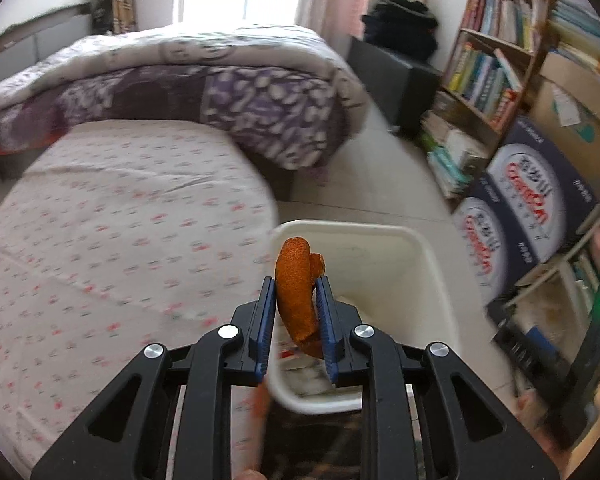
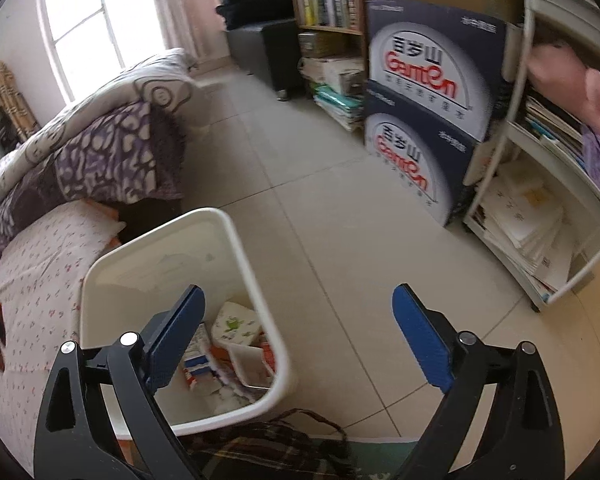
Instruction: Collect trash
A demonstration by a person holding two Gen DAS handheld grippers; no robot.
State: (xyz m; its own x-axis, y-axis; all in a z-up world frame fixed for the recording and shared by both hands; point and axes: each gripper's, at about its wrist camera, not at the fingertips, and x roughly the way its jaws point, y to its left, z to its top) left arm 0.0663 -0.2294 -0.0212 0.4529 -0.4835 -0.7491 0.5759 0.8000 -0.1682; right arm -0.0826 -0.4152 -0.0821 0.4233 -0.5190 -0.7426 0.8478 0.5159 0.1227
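A curled piece of orange peel (image 1: 294,288) stands upright between the blue pads of my left gripper (image 1: 296,282), which is shut on it. The peel hangs over the near left corner of a white plastic bin (image 1: 340,225) on the floor beside the bed. In the right wrist view the same bin (image 2: 236,240) holds cartons and wrappers (image 2: 236,328). My right gripper (image 2: 298,290) is open and empty, its left finger over the bin and its right finger over the tiled floor.
The bed (image 1: 100,220) with a folded purple quilt (image 1: 220,92) lies left of the bin. A bookshelf (image 1: 492,60), stacked blue cartons (image 2: 428,80) and a white shelf unit (image 2: 540,220) line the right side. A hand (image 2: 572,76) shows at the right edge. Plaid fabric (image 2: 268,448) lies below the grippers.
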